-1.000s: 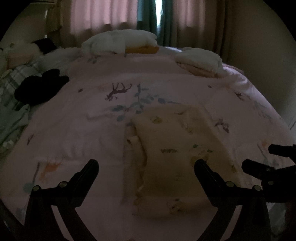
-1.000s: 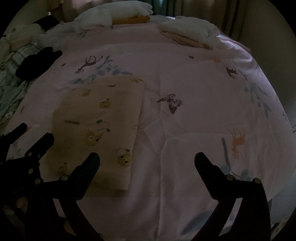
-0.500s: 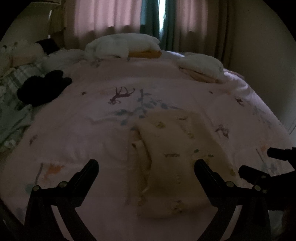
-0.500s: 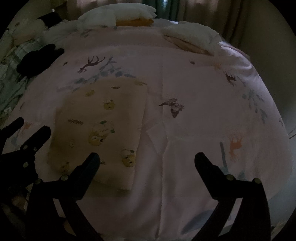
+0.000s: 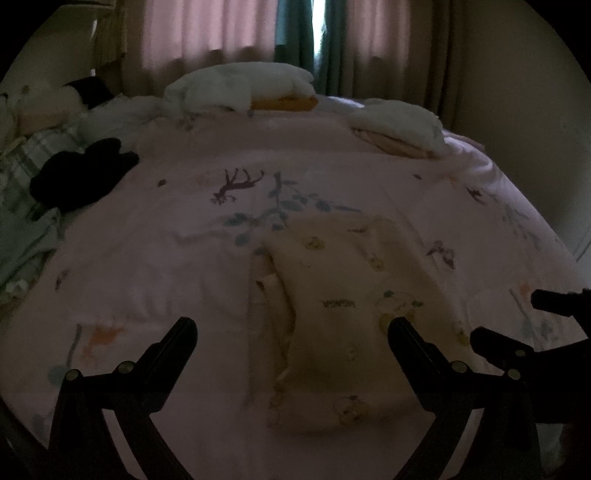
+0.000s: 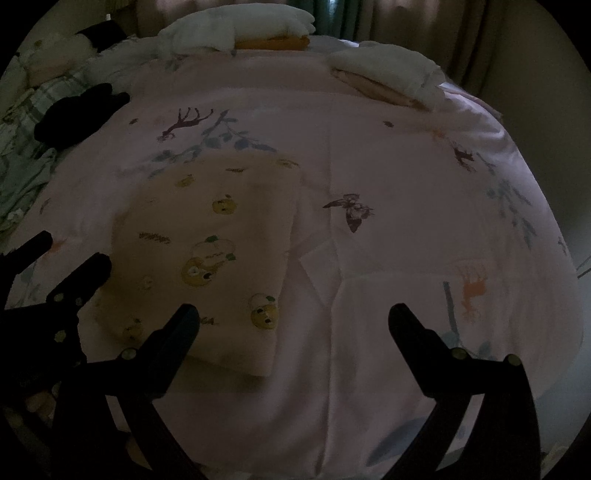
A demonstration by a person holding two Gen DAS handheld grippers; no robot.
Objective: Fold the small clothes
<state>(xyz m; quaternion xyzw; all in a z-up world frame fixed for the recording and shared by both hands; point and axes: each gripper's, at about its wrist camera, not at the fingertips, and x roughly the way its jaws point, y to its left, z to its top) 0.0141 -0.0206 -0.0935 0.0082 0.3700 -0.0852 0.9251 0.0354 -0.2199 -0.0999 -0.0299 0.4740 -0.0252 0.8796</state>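
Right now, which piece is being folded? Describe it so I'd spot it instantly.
On the pink bedspread, near its front edge, lies a folded cream garment. Unlike the white piles and black item farther back, it is printed with yellow bears.

Both black two-finger grippers have pulled back and tipped up a little. The folded cream cloth with little bear pictures (image 5: 343, 310) now sits farther from the left gripper (image 5: 291, 328). The right gripper (image 6: 291, 314) shows more of the pink bed cover (image 6: 388, 177).

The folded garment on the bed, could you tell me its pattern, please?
Pale yellow folded garment with small bear prints; clearest in the right wrist view.
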